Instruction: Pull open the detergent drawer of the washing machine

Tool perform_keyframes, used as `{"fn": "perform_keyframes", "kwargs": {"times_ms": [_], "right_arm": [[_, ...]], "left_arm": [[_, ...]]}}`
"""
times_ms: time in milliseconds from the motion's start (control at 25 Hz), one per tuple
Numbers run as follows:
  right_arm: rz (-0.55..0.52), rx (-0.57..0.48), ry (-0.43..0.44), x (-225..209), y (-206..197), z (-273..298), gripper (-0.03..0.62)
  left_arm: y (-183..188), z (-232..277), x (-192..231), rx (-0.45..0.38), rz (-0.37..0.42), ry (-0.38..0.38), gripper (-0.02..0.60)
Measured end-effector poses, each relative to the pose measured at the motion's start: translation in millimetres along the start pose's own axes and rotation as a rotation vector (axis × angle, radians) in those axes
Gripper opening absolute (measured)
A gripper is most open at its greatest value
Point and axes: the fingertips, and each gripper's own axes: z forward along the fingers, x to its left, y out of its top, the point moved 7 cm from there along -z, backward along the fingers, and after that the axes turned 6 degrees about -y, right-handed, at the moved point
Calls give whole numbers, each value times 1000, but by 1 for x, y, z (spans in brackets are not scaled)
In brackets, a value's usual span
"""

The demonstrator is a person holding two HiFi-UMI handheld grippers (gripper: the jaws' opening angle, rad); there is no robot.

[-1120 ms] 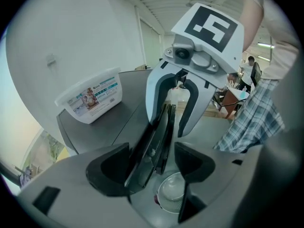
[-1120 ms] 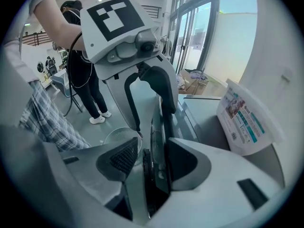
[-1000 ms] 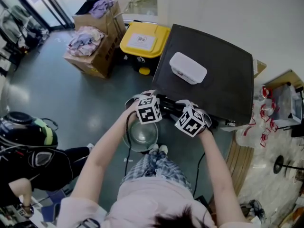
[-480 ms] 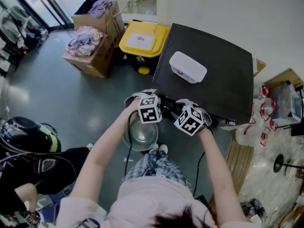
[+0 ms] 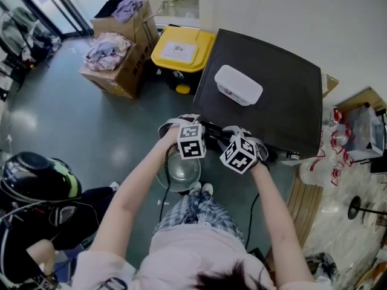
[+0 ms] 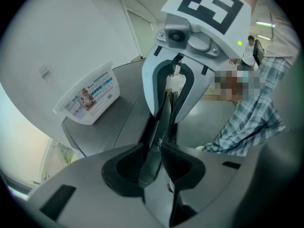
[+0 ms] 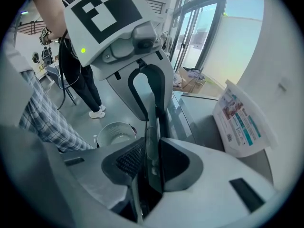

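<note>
**Head view.** The person is standing at the front of the washing machine (image 5: 275,95), whose dark top is carrying a white tub (image 5: 239,85). Both arms are reaching to the machine's front upper edge. The left hand-held gripper (image 5: 195,130) and the right hand-held gripper (image 5: 247,141) are sitting there side by side, near each other and pointing steeply down. Their marker cubes are covering whatever the jaws are on. A round bowl-shaped item (image 5: 179,173) is showing just in front of the machine. A yellow-lidded bin (image 5: 181,52) and cardboard boxes (image 5: 118,77) are standing on the floor beside it.

**Left gripper view.** The jaws have just been closing and are now standing nearly together. Their pads are pressing on a slim grey lip rising between them. This is apparently the front of the detergent drawer (image 6: 148,163), though the edge-on angle is making that hard to confirm. It is lying at the machine's front upper edge. A dark strip (image 6: 167,109) is running on from it to the right hand-held gripper, which is straddling the strip further along. The white tub is resting on the machine top to the left.

**Right gripper view.** These jaws have also just been closing and are clamping the dark strip, which is passing between the pads. The left hand-held gripper is straddling the same strip just beyond. The white tub is showing at the right.
</note>
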Motion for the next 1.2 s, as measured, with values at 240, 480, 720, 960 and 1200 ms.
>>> {"fn": "perform_keyframes", "kwargs": {"times_ms": [240, 480, 720, 960, 1200], "right_arm": [[-16, 30, -63, 0, 1, 3, 58], [-30, 32, -63, -1, 3, 3, 57], [-7, 32, -31, 0, 4, 5, 54], [5, 28, -14, 4, 3, 2, 51], [16, 23, 4, 10, 5, -3, 51]], "left_arm": [[0, 2, 1, 22, 35, 45, 86], [0, 2, 1, 38, 55, 29, 81], [-1, 1, 0, 56, 96, 4, 69], [-2, 0, -7, 59, 108, 12, 67], [-2, -4, -13, 50, 105, -5, 66]]}}
